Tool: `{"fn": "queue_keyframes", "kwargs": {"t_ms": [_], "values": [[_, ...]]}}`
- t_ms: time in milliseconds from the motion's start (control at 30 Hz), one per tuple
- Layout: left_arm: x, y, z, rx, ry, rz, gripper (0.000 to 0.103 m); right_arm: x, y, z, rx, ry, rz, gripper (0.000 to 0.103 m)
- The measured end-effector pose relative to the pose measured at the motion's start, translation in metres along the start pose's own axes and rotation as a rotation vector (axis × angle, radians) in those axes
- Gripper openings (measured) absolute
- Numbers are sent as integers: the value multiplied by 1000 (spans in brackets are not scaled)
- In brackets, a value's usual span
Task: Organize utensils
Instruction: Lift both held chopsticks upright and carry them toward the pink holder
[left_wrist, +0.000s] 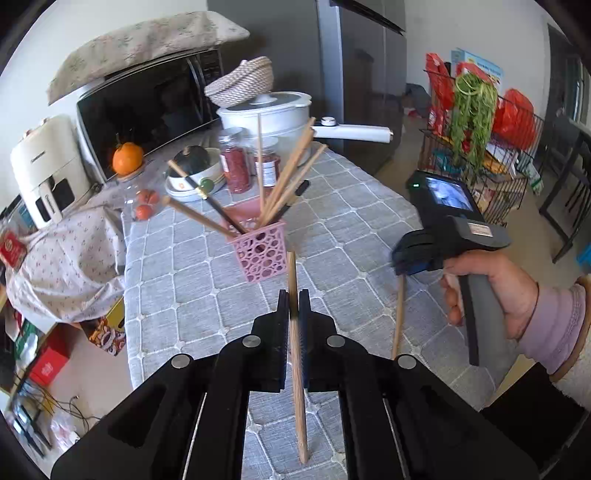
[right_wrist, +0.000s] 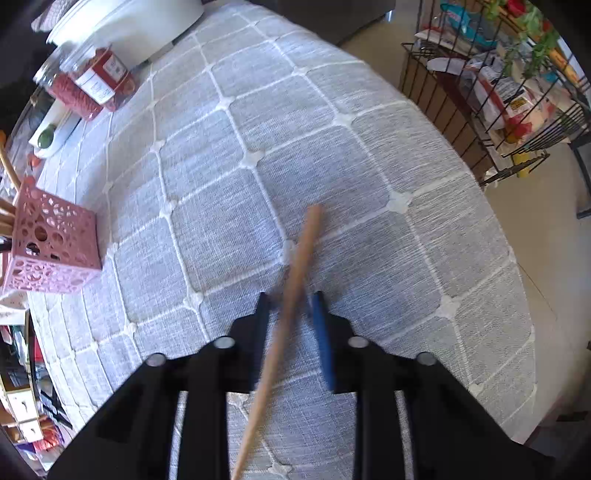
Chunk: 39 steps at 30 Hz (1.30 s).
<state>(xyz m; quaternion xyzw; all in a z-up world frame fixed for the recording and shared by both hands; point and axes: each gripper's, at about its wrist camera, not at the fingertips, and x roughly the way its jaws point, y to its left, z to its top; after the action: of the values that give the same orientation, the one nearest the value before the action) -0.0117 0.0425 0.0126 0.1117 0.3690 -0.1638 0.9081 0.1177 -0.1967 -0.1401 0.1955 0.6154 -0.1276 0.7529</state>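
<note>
The left tool (left_wrist: 294, 304) pinches a slim, round wooden chopstick (left_wrist: 295, 354) upright over the quilted grey desk (left_wrist: 207, 280); the right tool (right_wrist: 291, 306) grips another chopstick (right_wrist: 291, 295), near the pink perforated square holder (left_wrist: 260, 251)

In your left wrist view, the holder (left_wrist: 260, 251) stands mid-frame on the surface (left_wrist: 354, 236), chopsticks (left_wrist: 284, 177) in it. Jars (left_wrist: 236, 162) and the pot (left_wrist: 269, 114) sit behind; the rack (left_wrist: 491, 155) is upper right.

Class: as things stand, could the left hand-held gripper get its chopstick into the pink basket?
Probably yes. The left hand-held gripper grips its chopstick, and bare tablecloth lies before the pink basket; leaning chopsticks crowd its opening.
</note>
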Motion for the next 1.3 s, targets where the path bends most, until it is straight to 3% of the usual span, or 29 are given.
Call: {"fn": "queue_keyframes", "kwargs": {"t_ms": [133, 333, 567, 800, 1100, 1200, 1233, 1300], "values": [[-6, 8, -3, -25, -9, 4, 5, -18, -8, -1, 22, -24, 83, 8], [-16, 14, -6, -36, -18, 22, 5, -98, 5, -25, -155, -195, 175, 8], [-35, 25, 0, -90, -33, -14, 5, -173, 19, -72, -353, -303, 254, 8], [-61, 44, 41, -159, -85, -71, 5, -240, 30, -86, -463, -414, 301, 8], [-72, 63, 115, -204, -147, -104, 5, -307, 44, -60, -470, -450, 411, 8], [-57, 70, 114, -231, -95, -144, 5, -319, 44, -58, -484, -481, 441, 8], [-43, 68, 105, -207, -29, -151, 5, -320, 43, -58, -487, -490, 449, 8], [-10, 54, 86, -121, 146, -182, 18, -318, 37, -59, -485, -497, 460, 8]]}}
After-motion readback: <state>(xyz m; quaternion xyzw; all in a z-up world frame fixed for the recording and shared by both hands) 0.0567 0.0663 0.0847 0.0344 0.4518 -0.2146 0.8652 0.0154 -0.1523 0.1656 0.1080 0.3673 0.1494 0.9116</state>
